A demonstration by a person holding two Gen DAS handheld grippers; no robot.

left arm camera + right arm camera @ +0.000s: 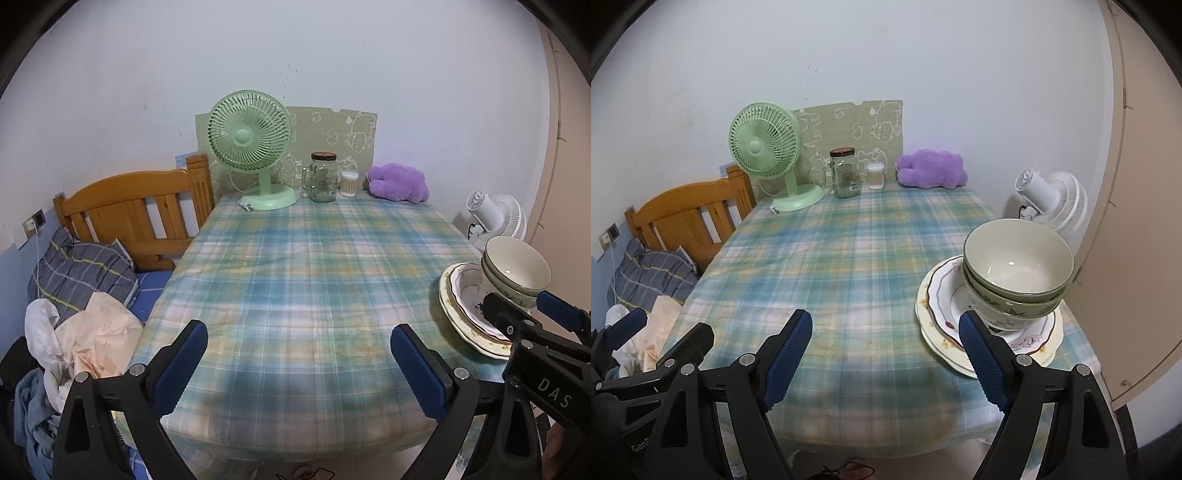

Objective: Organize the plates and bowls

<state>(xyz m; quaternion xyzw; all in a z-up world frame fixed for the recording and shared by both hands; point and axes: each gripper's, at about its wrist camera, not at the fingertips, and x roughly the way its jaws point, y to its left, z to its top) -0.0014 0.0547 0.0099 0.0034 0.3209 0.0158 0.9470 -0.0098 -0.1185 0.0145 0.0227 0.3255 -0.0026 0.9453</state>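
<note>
Both tools tilt down over the plaid table (295, 266): the left gripper (299, 363) spread wide with nothing between its pads, the right gripper (886, 352) likewise released. Stacked bowls (1017, 273) sit on stacked plates (936, 314) at the table's right edge, just beside the right gripper's right finger. "DAS" is printed on the right tool.

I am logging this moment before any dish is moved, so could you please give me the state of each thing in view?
left gripper: open, empty, over the cloth
right gripper: open, empty, beside the plates
bowls: two nested, upright, empty, on the plates
plates: stacked at the table's right edge
jar: upright, lid on
green fan: upright; running or not, cannot tell
</note>
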